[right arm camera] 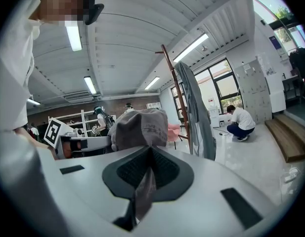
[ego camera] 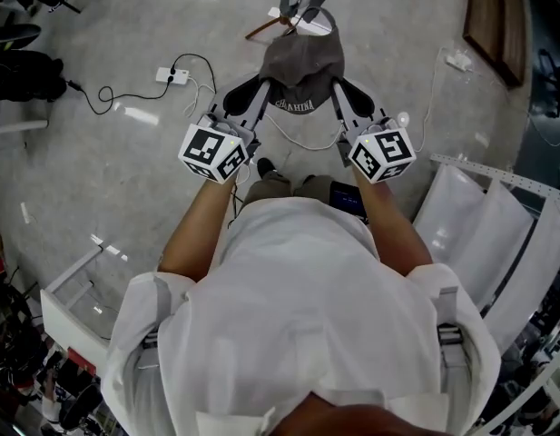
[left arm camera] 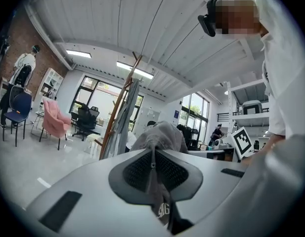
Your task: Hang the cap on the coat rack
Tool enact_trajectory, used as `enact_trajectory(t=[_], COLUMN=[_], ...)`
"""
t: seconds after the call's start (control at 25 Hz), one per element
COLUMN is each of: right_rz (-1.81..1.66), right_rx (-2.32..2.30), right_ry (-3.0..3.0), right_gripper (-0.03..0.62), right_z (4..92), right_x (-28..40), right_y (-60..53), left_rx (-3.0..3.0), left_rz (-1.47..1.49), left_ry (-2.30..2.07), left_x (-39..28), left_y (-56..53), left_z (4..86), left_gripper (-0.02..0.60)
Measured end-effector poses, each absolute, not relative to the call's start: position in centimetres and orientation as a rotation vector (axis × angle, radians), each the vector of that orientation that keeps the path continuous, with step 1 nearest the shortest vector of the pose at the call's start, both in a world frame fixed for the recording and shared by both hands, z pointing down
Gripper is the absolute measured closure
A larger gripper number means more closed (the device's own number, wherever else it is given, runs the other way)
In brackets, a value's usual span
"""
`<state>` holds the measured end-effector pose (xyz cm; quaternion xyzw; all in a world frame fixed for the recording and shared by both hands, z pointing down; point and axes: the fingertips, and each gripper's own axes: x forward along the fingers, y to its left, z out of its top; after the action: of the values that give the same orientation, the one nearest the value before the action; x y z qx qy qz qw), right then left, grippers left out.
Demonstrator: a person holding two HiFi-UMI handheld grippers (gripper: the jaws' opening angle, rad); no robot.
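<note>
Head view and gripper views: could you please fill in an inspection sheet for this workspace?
Surface: glossy grey floor.
Job's things: grey cap held up before the wooden rack; not yet hung.
Clutter: grey garment on the rack.
Grippers: left gripper and right gripper, each shut on the cap's fabric.
Cables: power strip with black cable on the floor.
Surroundings: pink chair; crouching person.

Open lab workshop, brick wall [left arm camera: 13, 46], metal shelving [left arm camera: 247, 116], desk chairs [left arm camera: 86, 120]
</note>
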<state>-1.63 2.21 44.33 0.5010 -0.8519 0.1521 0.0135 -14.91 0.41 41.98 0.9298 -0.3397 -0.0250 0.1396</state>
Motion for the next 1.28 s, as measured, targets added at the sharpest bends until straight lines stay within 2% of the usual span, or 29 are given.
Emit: enact_trajectory(t=[0.8, 1.28], right_rz=[0.547, 0.457], right_rx=[1.151, 1.078], right_ry=[-2.816, -2.894], right_gripper=[0.566, 0.566], right_z=[46.4, 45.4], right_x=[6.0, 6.9], right_y=[-14.6, -20.9], left_rx=[2.523, 2.476], left_rz=[-0.041, -0.055], left_ry=[-1.272, -1.444], left_x=[-6.2, -4.8], left_y=[-12.7, -17.8], left_z=[42.2, 41.1], left_gripper=[0.546, 0.546])
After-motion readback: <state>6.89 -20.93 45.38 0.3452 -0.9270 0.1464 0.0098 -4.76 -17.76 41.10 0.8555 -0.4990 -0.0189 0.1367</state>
